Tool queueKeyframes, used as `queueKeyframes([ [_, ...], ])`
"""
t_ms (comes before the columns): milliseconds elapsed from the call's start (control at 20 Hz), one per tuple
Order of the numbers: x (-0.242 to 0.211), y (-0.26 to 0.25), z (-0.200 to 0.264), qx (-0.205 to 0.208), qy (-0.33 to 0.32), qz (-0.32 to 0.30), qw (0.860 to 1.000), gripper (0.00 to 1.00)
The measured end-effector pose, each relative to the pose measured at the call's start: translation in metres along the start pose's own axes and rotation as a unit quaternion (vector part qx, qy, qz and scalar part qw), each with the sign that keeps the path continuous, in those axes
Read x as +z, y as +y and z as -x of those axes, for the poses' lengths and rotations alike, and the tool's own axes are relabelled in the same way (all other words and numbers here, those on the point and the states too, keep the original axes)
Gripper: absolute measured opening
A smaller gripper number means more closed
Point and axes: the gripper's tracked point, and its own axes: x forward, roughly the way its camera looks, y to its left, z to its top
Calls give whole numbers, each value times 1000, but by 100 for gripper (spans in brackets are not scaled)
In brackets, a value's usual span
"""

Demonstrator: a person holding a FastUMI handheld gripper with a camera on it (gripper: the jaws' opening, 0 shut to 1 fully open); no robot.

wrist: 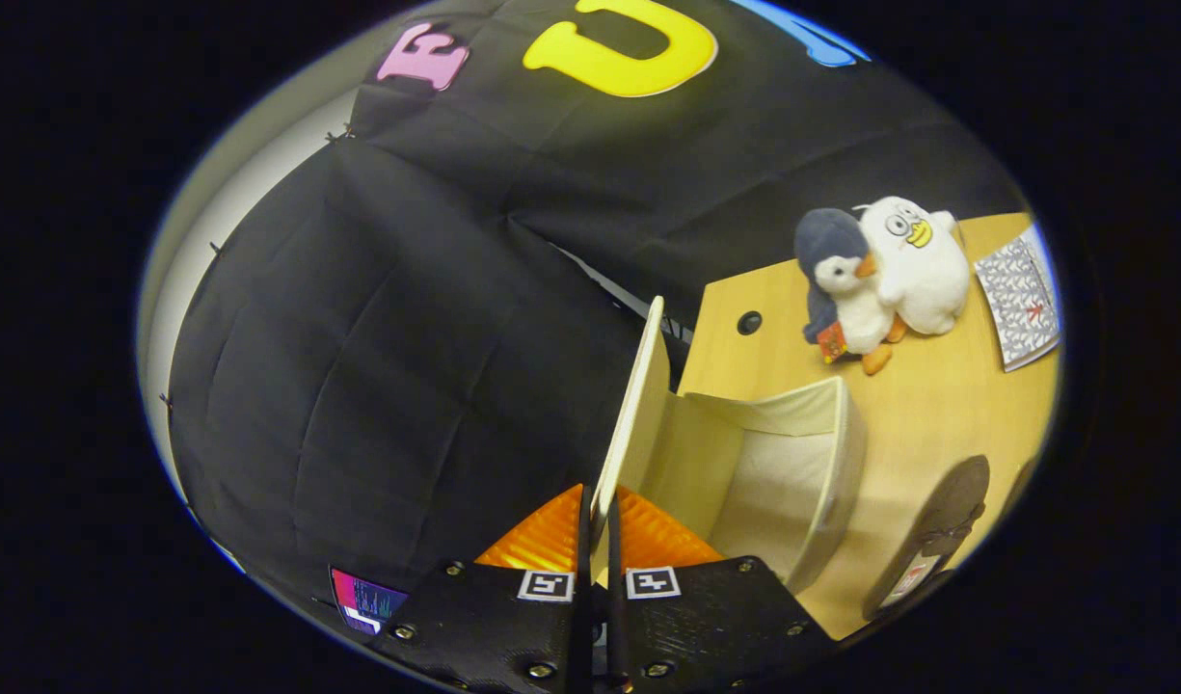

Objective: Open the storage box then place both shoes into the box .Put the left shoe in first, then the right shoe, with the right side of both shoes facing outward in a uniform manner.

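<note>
My gripper [598, 516] is shut on the lid [636, 410] of the cream storage box [821, 472], pinching the lid's edge between both fingers. The lid stands raised, nearly upright, and the box's light fabric inside shows beside it, with nothing in it. The box sits on the wooden table [937, 405]. A dark shoe [942, 525] lies on the table to the right of the box, sole side partly toward me.
Two plush toys, a grey penguin [841, 280] and a white duck [918, 260], sit on the table beyond the box. A patterned booklet [1019, 299] lies to their right. A round cable hole [749, 322] marks the table near its far edge.
</note>
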Motion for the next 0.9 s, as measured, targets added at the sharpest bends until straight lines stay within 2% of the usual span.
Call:
queueKeyframes([
  [200,-12,50,-54,-8,8,26,1000,6],
  [350,-34,79,-93,-12,28,11,999,6],
  [900,-98,89,-235,-91,77,24,993,6],
])
